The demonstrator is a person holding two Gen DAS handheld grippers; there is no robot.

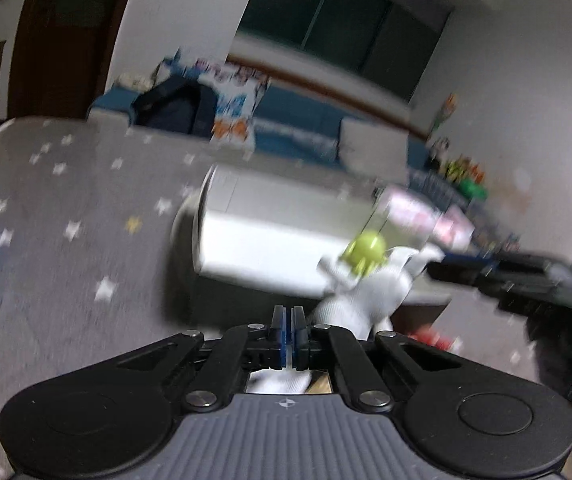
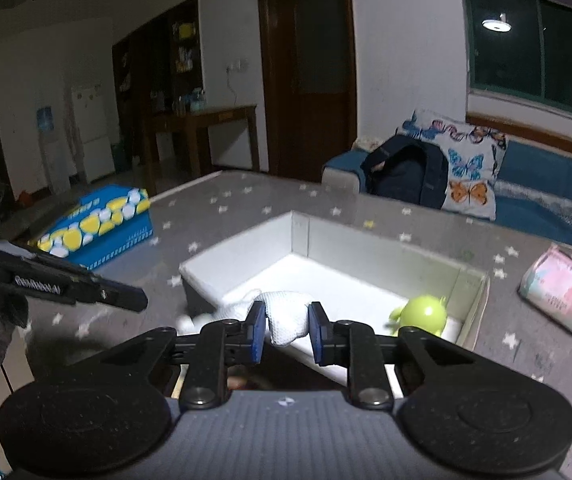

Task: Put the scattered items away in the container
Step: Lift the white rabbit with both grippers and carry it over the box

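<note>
On the star-patterned table, the white box waits; both grippers' fingers pinch one white cloth, left gripper clenched tight. Opposing pulls could tear it free.

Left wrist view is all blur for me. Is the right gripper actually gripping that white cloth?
Observer: Yes. In the right wrist view the white mesh cloth is pinched in the right gripper.
Operator: And the green toy, is it in the container?
Observer: It is. The round green toy figure lies inside the white open-topped box, by its near right corner.
</note>
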